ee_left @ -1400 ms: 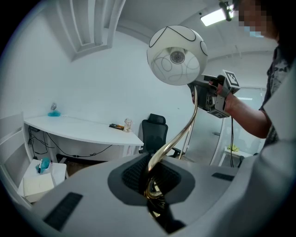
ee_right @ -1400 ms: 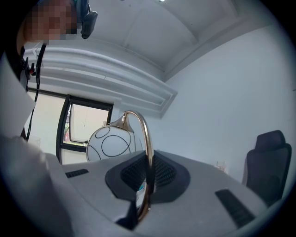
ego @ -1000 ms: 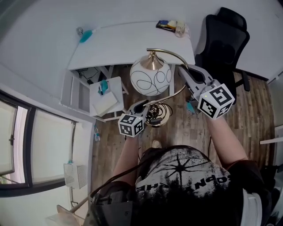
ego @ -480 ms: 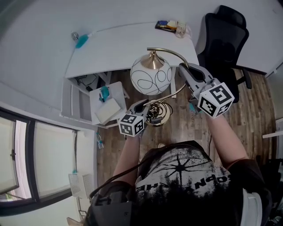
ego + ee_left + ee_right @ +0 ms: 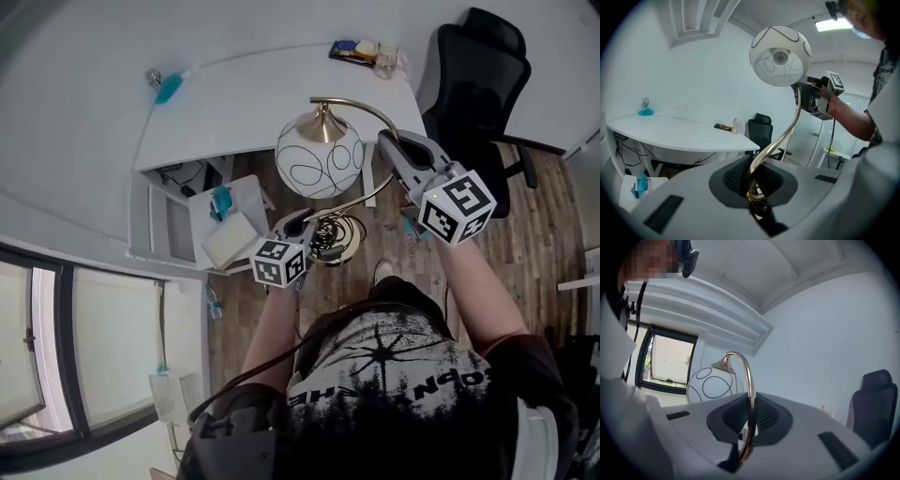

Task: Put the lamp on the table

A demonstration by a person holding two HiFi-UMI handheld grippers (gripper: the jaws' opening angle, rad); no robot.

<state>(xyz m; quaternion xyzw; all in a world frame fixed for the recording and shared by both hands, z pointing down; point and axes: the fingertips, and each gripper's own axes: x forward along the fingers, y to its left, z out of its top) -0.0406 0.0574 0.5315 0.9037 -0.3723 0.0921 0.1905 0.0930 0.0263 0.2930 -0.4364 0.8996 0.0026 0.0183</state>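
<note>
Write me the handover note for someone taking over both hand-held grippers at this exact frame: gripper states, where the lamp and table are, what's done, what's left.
Left hand-held gripper: shut on the lamp, low on its brass stem, near the base.
Right hand-held gripper: shut on the same stem, higher up on its curve.
Lamp: carried in the air by both grippers, above the wood floor, at the near edge of the white table.
Done: lamp picked up and brought to the table.
Left: lift the base over the tabletop, set it on a bare part, release both.
</note>
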